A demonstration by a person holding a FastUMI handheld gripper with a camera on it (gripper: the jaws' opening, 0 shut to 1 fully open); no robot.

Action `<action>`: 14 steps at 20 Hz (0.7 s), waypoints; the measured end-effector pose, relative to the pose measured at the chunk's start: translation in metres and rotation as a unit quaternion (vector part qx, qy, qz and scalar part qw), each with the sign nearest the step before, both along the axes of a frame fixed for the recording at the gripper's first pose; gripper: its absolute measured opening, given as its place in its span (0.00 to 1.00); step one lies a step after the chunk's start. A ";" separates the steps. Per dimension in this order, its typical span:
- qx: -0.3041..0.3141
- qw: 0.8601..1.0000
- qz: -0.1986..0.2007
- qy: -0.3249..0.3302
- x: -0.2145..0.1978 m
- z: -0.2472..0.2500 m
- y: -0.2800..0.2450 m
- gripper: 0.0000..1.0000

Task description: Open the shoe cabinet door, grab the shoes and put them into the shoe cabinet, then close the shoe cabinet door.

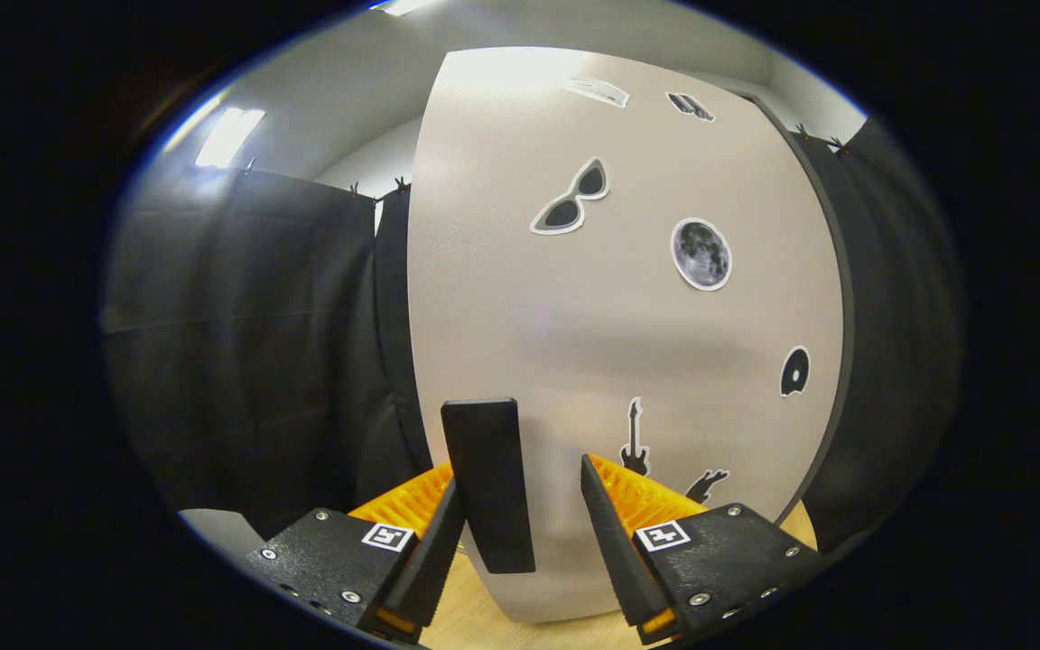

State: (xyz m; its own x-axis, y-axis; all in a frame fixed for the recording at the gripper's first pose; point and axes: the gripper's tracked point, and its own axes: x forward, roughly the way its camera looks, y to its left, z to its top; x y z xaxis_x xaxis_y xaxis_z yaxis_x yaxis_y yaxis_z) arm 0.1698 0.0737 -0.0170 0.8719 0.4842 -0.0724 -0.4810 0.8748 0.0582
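Cabinet door (628, 298), pale and dotted with stickers — sunglasses (571, 197), a moon (701, 254), a guitar (634, 439) — stands just ahead of the gripper (529, 506) and beyond it, with black cloth (249, 343) hanging to either side. Its dark upright handle (488, 483) sits in the gap between the parted fingers, close against the left one; the right finger stands clear of it, so nothing is clamped. Light wood floor (475, 623) shows beneath the door.

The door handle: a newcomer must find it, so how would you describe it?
Start at the pale cabinet door with stickers, against the black curtain. Near its lower left edge stands a dark upright bar, the handle, between the fingers of the open tool. Unlike the flat stickers, it sticks out.
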 end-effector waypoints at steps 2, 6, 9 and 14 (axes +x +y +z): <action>-0.002 1.000 -0.002 0.000 0.002 0.000 0.003 0.75; -0.024 0.999 -0.022 -0.010 0.005 -0.002 0.003 0.79; -0.016 0.999 -0.036 -0.010 0.004 -0.003 0.004 0.80; -0.024 0.998 -0.053 -0.022 0.008 -0.006 0.006 0.81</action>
State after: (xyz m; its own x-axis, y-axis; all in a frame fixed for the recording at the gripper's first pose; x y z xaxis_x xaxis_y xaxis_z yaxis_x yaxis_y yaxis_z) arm 0.1774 0.0794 -0.0232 0.9207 0.3866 -0.0533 -0.3874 0.9219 -0.0033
